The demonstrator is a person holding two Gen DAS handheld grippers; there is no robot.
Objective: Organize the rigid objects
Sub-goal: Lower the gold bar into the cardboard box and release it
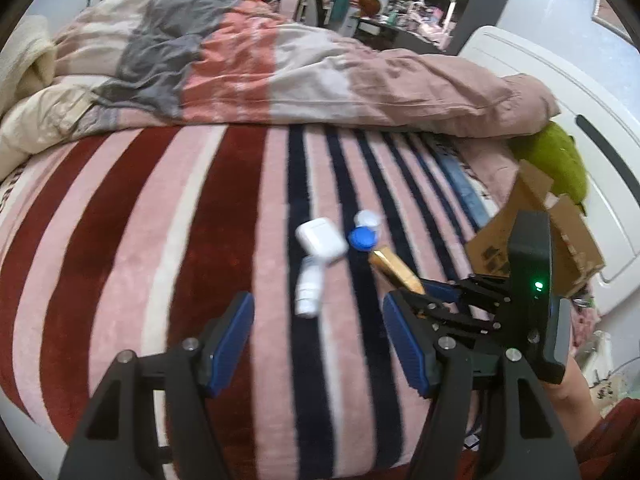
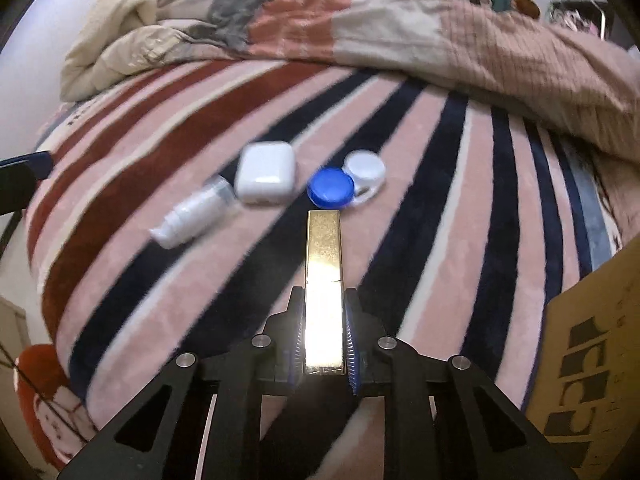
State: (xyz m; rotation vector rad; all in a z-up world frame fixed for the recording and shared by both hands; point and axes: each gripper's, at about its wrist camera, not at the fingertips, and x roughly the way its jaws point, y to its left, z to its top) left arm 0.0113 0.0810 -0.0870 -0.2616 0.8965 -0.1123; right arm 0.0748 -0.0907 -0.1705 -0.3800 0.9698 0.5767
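Observation:
My right gripper [image 2: 323,332] is shut on a gold rectangular bar [image 2: 324,280] and holds it pointing forward over the striped blanket; it also shows in the left wrist view [image 1: 424,300], with the gold bar [image 1: 394,270] sticking out. My left gripper [image 1: 318,332] is open and empty. Ahead of it lie a white earbud case [image 1: 321,241], a small white pump bottle [image 1: 309,290] and a blue and white contact lens case [image 1: 364,232]. In the right wrist view the earbud case [image 2: 265,178], bottle [image 2: 192,212] and lens case [image 2: 346,184] lie just beyond the bar's tip.
A cardboard box [image 1: 536,232] stands open at the right on the bed, also at the right edge of the right wrist view [image 2: 592,360]. A rumpled duvet [image 1: 280,68] is piled at the back. A green cushion [image 1: 560,160] lies by the white headboard [image 1: 600,184].

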